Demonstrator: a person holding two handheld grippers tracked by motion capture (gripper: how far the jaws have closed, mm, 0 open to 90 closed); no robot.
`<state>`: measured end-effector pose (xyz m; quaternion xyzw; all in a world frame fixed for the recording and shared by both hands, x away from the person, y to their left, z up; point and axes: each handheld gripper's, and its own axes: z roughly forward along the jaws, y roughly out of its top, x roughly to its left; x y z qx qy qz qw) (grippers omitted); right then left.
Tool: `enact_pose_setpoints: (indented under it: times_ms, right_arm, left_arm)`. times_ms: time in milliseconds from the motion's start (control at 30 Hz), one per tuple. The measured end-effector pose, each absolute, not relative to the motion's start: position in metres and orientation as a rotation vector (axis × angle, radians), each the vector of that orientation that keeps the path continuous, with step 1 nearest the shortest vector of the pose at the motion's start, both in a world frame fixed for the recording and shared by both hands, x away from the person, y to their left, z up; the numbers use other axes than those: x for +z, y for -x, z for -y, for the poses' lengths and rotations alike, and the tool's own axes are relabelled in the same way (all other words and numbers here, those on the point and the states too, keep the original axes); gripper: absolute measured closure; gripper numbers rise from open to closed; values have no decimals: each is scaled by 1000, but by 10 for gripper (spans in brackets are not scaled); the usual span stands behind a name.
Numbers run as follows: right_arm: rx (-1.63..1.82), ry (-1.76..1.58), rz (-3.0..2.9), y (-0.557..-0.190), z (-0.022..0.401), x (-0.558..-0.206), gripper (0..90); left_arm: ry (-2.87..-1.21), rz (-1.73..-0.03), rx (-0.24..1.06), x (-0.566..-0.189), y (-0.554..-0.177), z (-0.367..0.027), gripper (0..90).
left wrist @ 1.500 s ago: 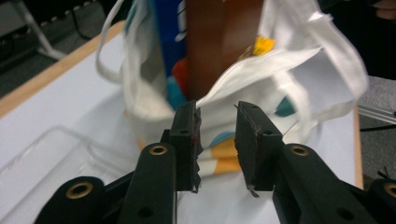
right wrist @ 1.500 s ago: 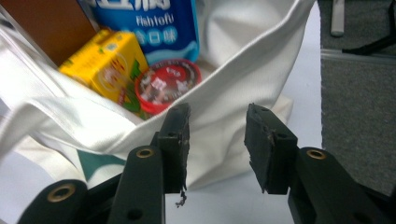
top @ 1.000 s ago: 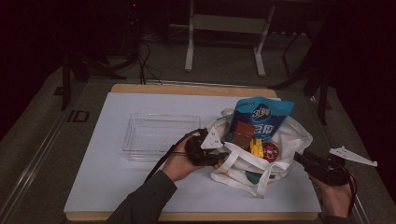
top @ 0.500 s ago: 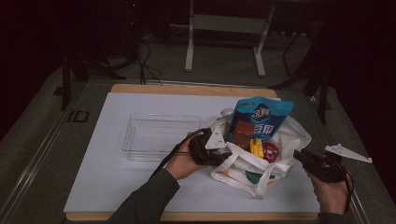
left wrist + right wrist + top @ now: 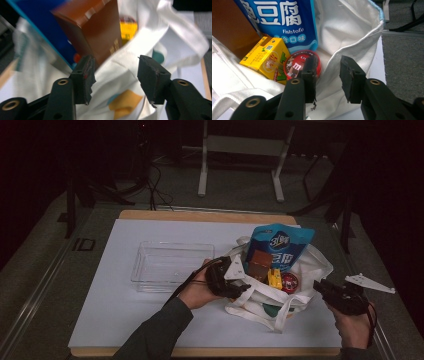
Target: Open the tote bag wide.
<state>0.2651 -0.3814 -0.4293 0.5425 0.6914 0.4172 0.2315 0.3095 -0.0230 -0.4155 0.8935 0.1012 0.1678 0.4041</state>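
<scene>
High view, table (image 5: 125,320): white surface on a wooden board, with the things gathered toward its right half
Tote bag (image 5: 305,270): white cloth, lying open near the right edge of the surface, its straps trailing toward the near edge
Clear tray (image 5: 170,265): see-through plastic, left of the bag at the middle of the surface, well apart from the right gripper
Blue pouch (image 5: 280,245): printed "Fish tofu", standing out of the bag's far side, the tallest thing in it
Brown box (image 5: 92,27): leaning against the pouch inside the bag (blurred in the left gripper view)
Yellow carton (image 5: 265,58): lying just beside the brown box, touching the red tin
Red tin (image 5: 297,63): round, with a sweets logo on its lid, low in the bag below the pouch
Left gripper (image 5: 115,72): at the bag's left rim, jaws apart and just been opening, white cloth lying between them unpressed
Right gripper (image 5: 327,71): at the bag's right rim, jaws apart, the cloth edge in the gap; whether the pads press it I cannot tell
</scene>
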Motion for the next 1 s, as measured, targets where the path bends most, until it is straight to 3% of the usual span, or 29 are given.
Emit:
enact_pose_setpoints:
  times_ms: [133,267,400,1000]
  right_arm:
    - [1137,-1496,-1903,-267,382,-430,643]
    - [1123,-1499,-1916,-268,382,-432,742]
    - [1079,-1492,-1949,-271,378,-440,856]
    - [966,-1530,-2022,-291,372,-480,885]
  left_arm:
    - [-2312,-279,411,-429,-315,32,510]
    - [-2354,-275,423,-438,-314,36,665]
    - [-2372,-302,409,-449,-314,38,734]
    - [-2425,-398,361,-492,-323,42,748]
